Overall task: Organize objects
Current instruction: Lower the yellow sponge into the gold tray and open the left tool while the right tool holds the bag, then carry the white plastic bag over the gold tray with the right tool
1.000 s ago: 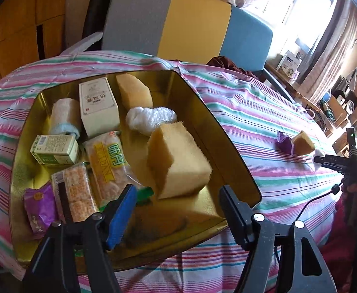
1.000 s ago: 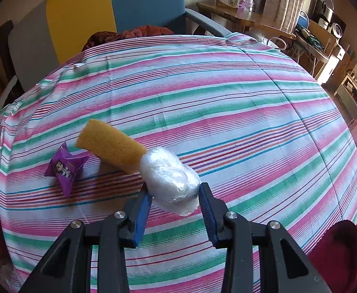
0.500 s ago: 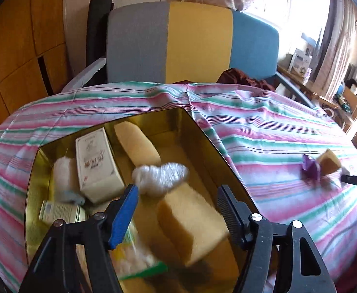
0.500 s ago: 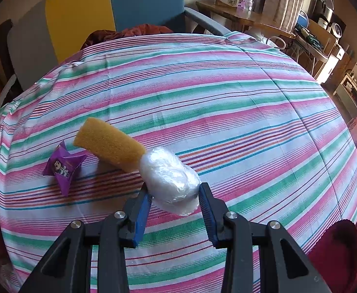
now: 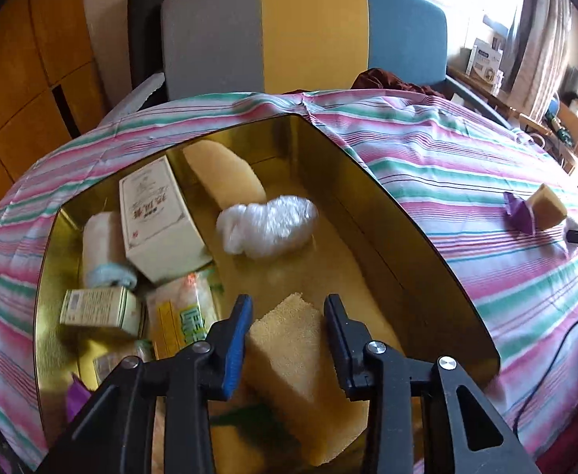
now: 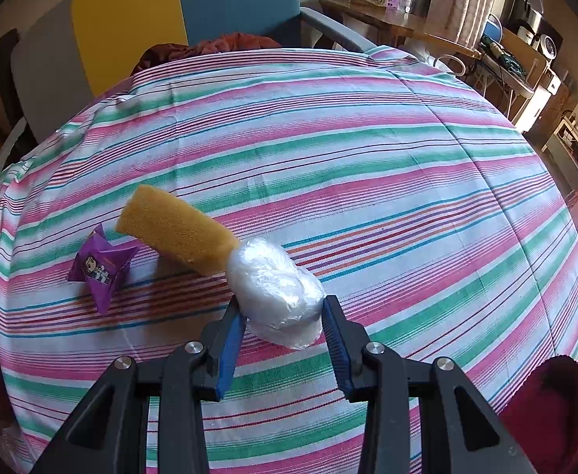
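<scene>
A table under a pink, green and white striped cloth point(image 6: 368, 150) stands before a chair backed in grey, yellow and blue panels point(image 5: 304, 27).

In the left wrist view a gold tray point(image 5: 419, 245) lies on the cloth. Ahead and left of the left gripper point(image 5: 287, 339) sit a rolled towel point(image 5: 101, 249), a small green box point(image 5: 99, 308), a tall white box point(image 5: 156, 217) and a snack packet point(image 5: 182, 312). Between the spread fingers a yellow sponge block point(image 5: 292, 347) rests on the tray floor; the blue pad point(image 5: 235, 339) is just beside it, though contact cannot be told. Straight ahead lie a white plastic bundle point(image 5: 269, 225) and a pale sponge point(image 5: 221, 173).

In the right wrist view, ahead and left of the right gripper point(image 6: 283, 339), a purple wrapper point(image 6: 101, 266) lies near an orange sponge point(image 6: 176, 233). That sponge touches a white wrapped bundle point(image 6: 277, 292), which the gripper's two pads pinch at its near end.
</scene>
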`<state>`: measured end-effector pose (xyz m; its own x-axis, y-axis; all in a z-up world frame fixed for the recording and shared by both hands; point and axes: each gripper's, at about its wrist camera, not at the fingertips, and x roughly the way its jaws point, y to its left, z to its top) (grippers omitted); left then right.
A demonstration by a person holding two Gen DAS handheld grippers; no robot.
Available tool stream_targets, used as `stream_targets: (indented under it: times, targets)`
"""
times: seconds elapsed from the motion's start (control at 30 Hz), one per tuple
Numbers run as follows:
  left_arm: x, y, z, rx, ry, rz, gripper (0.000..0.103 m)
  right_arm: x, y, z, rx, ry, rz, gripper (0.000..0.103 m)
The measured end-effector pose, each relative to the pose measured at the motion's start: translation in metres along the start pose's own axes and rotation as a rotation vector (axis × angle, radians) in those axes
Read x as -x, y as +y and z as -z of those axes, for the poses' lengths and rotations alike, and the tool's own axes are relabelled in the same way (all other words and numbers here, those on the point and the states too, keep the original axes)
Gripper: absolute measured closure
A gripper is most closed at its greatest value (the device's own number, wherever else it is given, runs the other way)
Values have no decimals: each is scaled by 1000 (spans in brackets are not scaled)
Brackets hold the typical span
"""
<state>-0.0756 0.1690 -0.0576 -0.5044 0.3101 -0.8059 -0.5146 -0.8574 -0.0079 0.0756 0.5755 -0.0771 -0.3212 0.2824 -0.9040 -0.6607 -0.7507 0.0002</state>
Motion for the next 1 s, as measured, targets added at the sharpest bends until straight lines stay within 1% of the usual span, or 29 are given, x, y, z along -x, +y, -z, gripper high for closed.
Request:
stream_targets:
  times: [0.07, 0.17, 0.23, 0.43, 0.53, 0.67, 0.73, 0.8, 1.0]
  targets:
    - [3, 2, 6, 8, -14, -7, 64, 0, 0, 0, -1, -1, 1, 64]
    - [5, 6, 8, 32, -28, -13, 59, 0, 1, 0, -4, -2, 4, 64]
    - [7, 6, 7, 36, -33, -28, 53, 0, 0, 0, -8, -1, 7, 64]
    - [19, 7, 13, 50, -53, -26, 47, -3, 0, 0, -15, 9, 18, 64]
    - [29, 7, 16, 59, -94, -23, 44, -4, -1, 2, -16, 14, 21, 64]
    - [43, 6, 17, 64, -142, -26, 44, -3, -3, 1, -20, 10, 28, 64]
    - [50, 7, 17, 68, -160, -27, 44, 1, -4, 1, -29, -10, 32, 64]
    - [56, 9, 17, 75, -170, -18, 43, 4, -6, 0, -39, -27, 34, 64]
    - [68, 16, 23, 93, -190, -24, 42, 15, -10, 1, -70, -68, 34, 64]
